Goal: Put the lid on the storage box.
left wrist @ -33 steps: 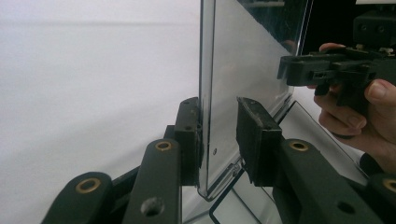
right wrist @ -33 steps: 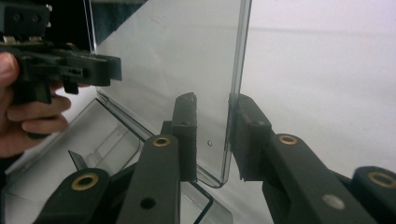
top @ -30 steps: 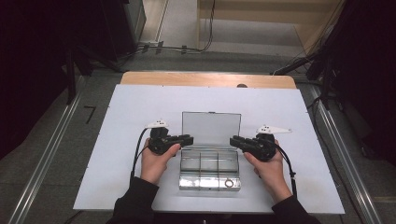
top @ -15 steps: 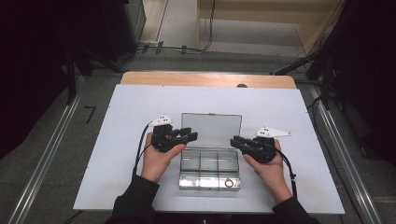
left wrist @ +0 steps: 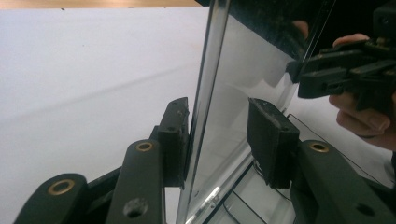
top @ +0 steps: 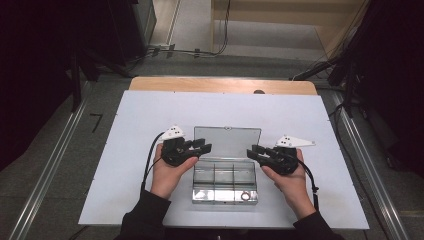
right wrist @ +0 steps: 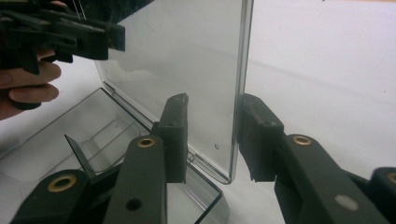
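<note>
A clear plastic compartment box (top: 225,180) lies on the white board, its lid (top: 227,142) raised. My left gripper (top: 205,146) straddles the lid's left edge. In the left gripper view the lid (left wrist: 243,74) stands between the jaws of the left gripper (left wrist: 219,107): one pad is close against it, the other well apart. These jaws have just been opening, then closing a little. My right gripper (top: 251,151) straddles the right edge. Its jaws have just been opening, and the lid (right wrist: 187,56) stands between the pads of the right gripper (right wrist: 214,100) with a gap on one side.
A small ring (top: 245,196) lies in the box's front right compartment. The white board (top: 125,130) covers a wooden table (top: 220,85) and has free room on all sides of the box. Cables and dark stands lie on the floor beyond.
Both pairs of jaws stand wider around the lid's side edges than a second ago. The left gripper has shifted slightly towards the lid's upper corner. The lid stays raised.
</note>
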`<state>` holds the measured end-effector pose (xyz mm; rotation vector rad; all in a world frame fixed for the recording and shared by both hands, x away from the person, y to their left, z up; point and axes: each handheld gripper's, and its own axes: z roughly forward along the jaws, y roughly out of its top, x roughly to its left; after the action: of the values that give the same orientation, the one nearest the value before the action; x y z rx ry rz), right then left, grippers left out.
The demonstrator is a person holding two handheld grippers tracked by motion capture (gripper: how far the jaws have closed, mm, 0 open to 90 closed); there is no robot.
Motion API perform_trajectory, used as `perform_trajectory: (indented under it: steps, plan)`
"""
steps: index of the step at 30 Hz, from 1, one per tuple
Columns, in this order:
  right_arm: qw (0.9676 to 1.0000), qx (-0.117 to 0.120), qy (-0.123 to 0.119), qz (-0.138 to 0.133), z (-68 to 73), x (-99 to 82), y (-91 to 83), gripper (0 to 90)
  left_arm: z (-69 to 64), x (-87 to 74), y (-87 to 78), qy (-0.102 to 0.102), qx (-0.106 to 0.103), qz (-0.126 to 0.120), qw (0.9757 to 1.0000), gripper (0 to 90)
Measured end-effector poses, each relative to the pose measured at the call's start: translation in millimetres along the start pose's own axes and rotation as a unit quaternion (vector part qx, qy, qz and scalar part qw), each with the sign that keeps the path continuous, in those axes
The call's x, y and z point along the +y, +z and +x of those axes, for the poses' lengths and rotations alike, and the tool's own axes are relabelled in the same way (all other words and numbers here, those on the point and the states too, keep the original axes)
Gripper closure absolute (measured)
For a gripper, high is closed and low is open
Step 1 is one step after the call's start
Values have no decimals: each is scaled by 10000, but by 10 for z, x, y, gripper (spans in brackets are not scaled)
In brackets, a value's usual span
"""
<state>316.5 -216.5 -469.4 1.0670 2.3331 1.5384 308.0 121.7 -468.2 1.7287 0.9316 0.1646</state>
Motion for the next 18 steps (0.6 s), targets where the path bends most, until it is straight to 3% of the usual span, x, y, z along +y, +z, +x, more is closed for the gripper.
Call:
perform_trajectory:
  steps: [18]
  plan:
    - [9993, 60, -252, -261, 193, 185, -171, 528, -67, -75, -79, 353, -184, -108, 9992, 573]
